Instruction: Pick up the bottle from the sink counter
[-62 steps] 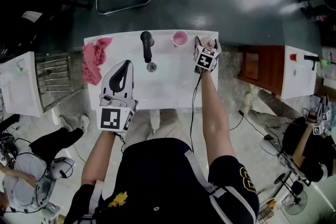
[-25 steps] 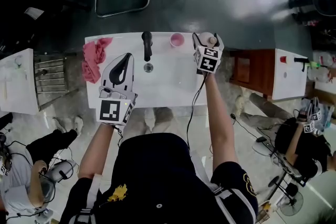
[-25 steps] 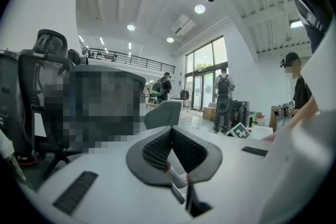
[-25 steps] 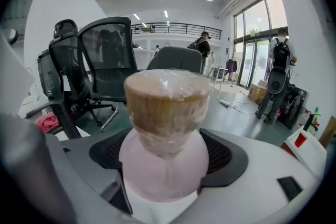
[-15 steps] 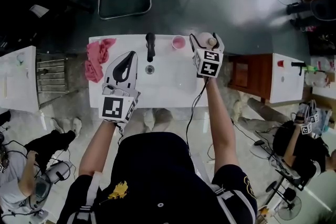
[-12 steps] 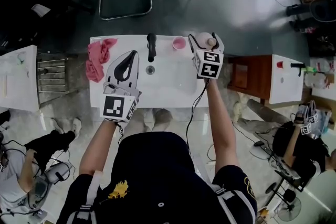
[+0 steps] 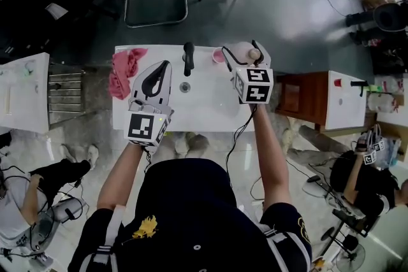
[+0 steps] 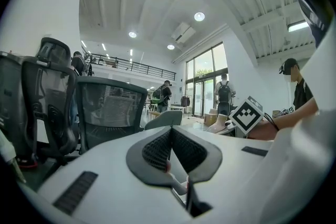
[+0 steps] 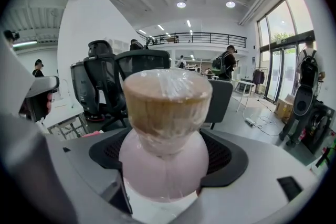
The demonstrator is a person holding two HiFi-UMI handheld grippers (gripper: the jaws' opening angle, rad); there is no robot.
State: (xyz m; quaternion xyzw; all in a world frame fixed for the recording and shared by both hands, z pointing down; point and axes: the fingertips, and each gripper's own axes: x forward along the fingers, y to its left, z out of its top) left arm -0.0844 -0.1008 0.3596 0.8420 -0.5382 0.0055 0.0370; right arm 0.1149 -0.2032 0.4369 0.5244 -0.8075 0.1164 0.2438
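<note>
Lift step: right gripper (image 7: pixel 243 52) pinches the bottle (image 9: pixel 164 128). Left gripper (image 7: pixel 158 72) is pressed together, empty. Next: raise the bottle clear.

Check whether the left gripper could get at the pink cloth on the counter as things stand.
Probably yes: the left gripper, shut and empty, hangs just right of the pink cloth with nothing between them; its jaws must open first.

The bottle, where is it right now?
The bottle is clamped between the right gripper's jaws, at the far right end of the white sink counter in the head view, just right of the pink cup.
</note>
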